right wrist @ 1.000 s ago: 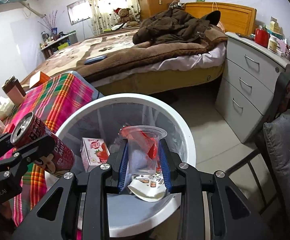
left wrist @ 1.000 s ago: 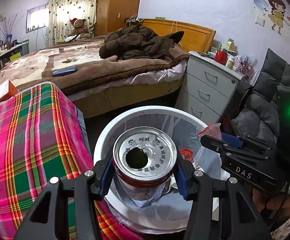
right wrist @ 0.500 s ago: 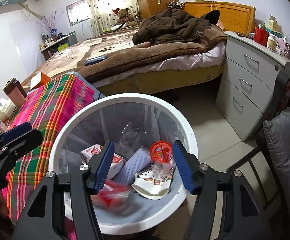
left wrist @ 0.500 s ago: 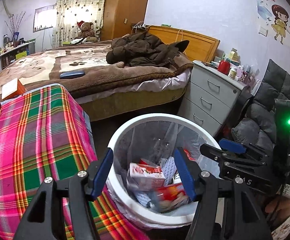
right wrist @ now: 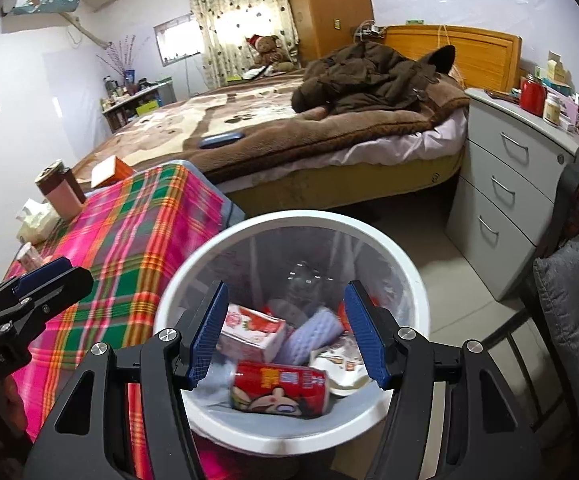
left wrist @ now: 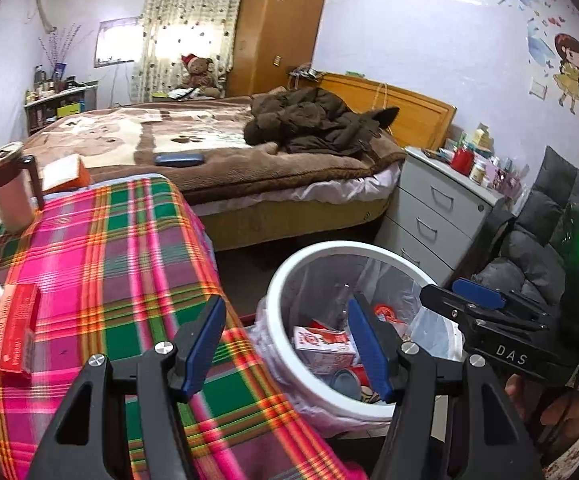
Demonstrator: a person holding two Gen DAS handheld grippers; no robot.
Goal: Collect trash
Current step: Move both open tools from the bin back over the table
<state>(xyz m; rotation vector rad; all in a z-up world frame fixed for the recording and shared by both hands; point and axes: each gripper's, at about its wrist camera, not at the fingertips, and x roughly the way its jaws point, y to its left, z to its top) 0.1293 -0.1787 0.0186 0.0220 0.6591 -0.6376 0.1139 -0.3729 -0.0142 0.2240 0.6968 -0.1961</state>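
Below the right gripper [right wrist: 285,336] a white bin [right wrist: 417,280] is seen, with the spread, empty jaws held over its open mouth. Inside, a red can [right wrist: 277,394] is lying on its side, its long axis running across the gap between the fingers, with a strawberry carton [right wrist: 251,330], a lilac sponge [right wrist: 313,334] and a crumpled wrapper [right wrist: 339,368] just behind it. The left gripper [left wrist: 285,344] is likewise parted and holds nothing; it is set half over the plaid table [left wrist: 101,264] and half over the near rim of the bin, so the bin lies ahead and to its right. A red box [left wrist: 13,332] is lying flat on the cloth, ahead and well to the left of the left gripper, its long axis pointing roughly away from the tool. If that box is judged to be trash, it is nearer the left gripper than the right, and a swing leftward with the jaws closed across its short width would be called for. A mug [left wrist: 9,192] and an orange box [left wrist: 67,172] are standing farther off at the table's far edge.
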